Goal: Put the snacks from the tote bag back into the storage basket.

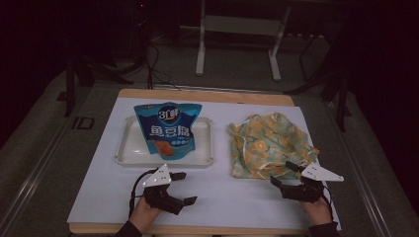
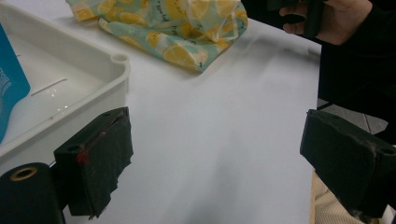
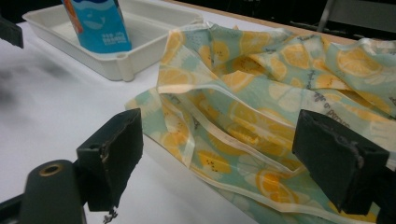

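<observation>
You have one lemon-print cloth bag [image 1: 269,143], one white tray [image 1: 129,150], one blue snack pouch [image 1: 168,129] and two claws on the white worktop [image 1: 237,197].

The cloth bag lies crumpled and flat at about 3 o'clock from the worktop's middle, well apart from the tray. The tray sits at about 9 o'clock, and the pouch rests in it, its top edge hanging over the tray's far rim.

Your left claw [image 1: 182,188] hovers at about 7 o'clock, just near of the tray's front wall. Your left hand [image 1: 143,212] comes in from the bottom edge with the wrist low, and the claw points toward 2 o'clock. Its jaws stand wide with nothing between them; in the left gripper view they frame bare worktop, with the tray's corner [image 2: 119,60] beside one jaw and the bag [image 2: 187,32] farther off.

Your right claw [image 1: 282,174] sits at about 5 o'clock, at the near edge of the bag. Your right hand [image 1: 316,210] also enters from the bottom, and the claw points toward 10 o'clock. Its jaws are wide too; in the right gripper view the bag's near fold [image 3: 243,140] lies between and beyond them, but the pads do not press on it, and I cannot tell whether either one touches the cloth.
</observation>
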`<action>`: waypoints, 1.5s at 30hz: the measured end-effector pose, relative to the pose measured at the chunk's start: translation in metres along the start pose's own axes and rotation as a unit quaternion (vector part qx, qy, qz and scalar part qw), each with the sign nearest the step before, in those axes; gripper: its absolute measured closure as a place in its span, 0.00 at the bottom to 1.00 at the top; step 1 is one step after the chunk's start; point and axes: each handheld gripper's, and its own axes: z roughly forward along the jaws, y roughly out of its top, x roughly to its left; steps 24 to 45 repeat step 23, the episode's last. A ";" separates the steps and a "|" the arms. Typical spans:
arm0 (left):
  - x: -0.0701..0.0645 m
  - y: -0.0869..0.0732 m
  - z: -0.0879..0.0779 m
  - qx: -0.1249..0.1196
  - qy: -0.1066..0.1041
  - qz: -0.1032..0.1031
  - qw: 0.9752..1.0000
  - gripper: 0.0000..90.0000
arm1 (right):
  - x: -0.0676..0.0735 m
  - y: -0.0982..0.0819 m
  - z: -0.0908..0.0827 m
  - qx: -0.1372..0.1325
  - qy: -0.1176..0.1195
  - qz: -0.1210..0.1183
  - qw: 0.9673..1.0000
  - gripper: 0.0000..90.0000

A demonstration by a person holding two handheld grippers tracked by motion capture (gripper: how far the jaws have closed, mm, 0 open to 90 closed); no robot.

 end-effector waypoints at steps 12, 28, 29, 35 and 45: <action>0.000 0.000 -0.001 -0.003 0.001 0.001 1.000 0.11 | 0.001 -0.001 0.001 -0.009 0.006 -0.002 1.000 0.18; -0.001 0.001 -0.002 -0.004 0.003 0.004 1.000 0.11 | 0.002 0.000 0.000 -0.019 0.004 -0.010 1.000 0.18; -0.001 0.001 -0.002 -0.004 0.003 0.004 1.000 0.11 | 0.002 0.000 0.000 -0.019 0.004 -0.010 1.000 0.18; -0.001 0.001 -0.002 -0.004 0.003 0.004 1.000 0.11 | 0.002 0.000 0.000 -0.019 0.004 -0.010 1.000 0.18; -0.001 0.001 -0.002 -0.004 0.003 0.004 1.000 0.11 | 0.002 0.000 0.000 -0.019 0.004 -0.010 1.000 0.18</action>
